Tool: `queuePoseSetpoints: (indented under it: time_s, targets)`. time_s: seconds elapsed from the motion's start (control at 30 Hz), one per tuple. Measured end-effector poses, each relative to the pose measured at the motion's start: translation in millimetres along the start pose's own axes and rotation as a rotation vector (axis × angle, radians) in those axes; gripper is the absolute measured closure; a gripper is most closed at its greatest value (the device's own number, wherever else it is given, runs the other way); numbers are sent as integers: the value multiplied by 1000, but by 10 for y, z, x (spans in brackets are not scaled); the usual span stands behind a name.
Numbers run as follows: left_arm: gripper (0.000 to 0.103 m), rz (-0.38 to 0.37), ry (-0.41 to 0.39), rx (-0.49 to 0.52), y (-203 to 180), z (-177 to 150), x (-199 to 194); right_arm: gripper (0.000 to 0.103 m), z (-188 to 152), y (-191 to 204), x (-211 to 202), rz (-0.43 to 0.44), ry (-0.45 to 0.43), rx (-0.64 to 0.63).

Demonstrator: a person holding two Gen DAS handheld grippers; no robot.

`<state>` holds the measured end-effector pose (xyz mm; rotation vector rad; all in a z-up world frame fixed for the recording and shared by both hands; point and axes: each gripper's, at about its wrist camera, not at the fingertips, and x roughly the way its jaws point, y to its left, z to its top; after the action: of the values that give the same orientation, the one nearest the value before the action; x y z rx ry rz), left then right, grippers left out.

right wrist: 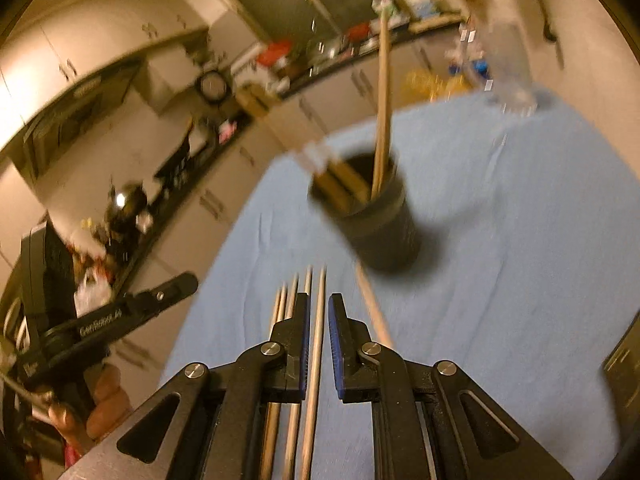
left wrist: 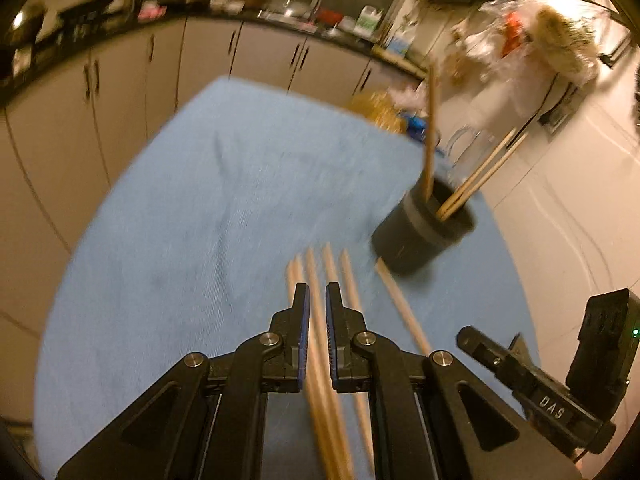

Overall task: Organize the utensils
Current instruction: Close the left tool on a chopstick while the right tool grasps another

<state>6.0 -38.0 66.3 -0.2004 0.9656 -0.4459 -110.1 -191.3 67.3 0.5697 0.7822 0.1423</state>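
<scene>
A black cup (left wrist: pixel 424 228) stands on the blue cloth (left wrist: pixel 208 200) with three wooden chopsticks (left wrist: pixel 430 136) leaning in it. Several loose chopsticks (left wrist: pixel 316 280) lie on the cloth in front of it. My left gripper (left wrist: pixel 317 292) hovers over them with its jaws a narrow gap apart and nothing clamped. In the right wrist view the cup (right wrist: pixel 372 216) sits ahead and the loose chopsticks (right wrist: pixel 318 320) lie under my right gripper (right wrist: pixel 319 304), which is also slightly open with one stick seen through the gap. The right gripper also shows in the left wrist view (left wrist: pixel 540 380).
The cloth covers a table (right wrist: pixel 520 240) whose left edge drops toward kitchen cabinets (left wrist: pixel 120 80) and a cluttered counter (left wrist: pixel 260 4). A clear glass jug (right wrist: pixel 508 64) stands at the cloth's far edge behind the cup. The left gripper's body (right wrist: pixel 100 328) shows at the left.
</scene>
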Motion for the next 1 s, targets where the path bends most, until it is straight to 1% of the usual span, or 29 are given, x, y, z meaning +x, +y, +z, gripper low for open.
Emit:
queuePoseSetpoints:
  time_s: [0.07,0.13,0.23,0.33,0.47,0.57,0.63,0.67,0.73,0.87,1.0]
  targets:
    - [96,0,38,-36,122,-115,78,92,-143,7,107,0,41,-3]
    - [96,-12,78,-52,192,-179,153,92,-225,21,147,-10,58,-16]
    - [96,-34,122,-63,227,-200,247,92,-248,25,137,-17,59,-22]
    - [96,-44,172,-61,205,-181,392,92,-242,20,73,-26,41,-20]
    - [96,-15,223,-67,90,-84,626,92,-253,-13,37,-24,38,-9]
    - [96,27,231,-58,50,-40,717,92,-235,-6,31,-25,37,-10]
    - [96,35,235,-55,23,-8,757,92,-235,-30,18,-22,38,-6]
    - [96,55,232,-50,17,3,764,92,-237,-32,18,-24,40,-7]
    - [96,70,237,-43,17,21,791,92,-231,-26,42,-30,48,-8]
    - [96,77,233,-26,36,0,757,92,-189,10,105,-49,67,-21]
    - [96,130,216,-6,84,-43,660,92,-87,94,246,-70,106,-37]
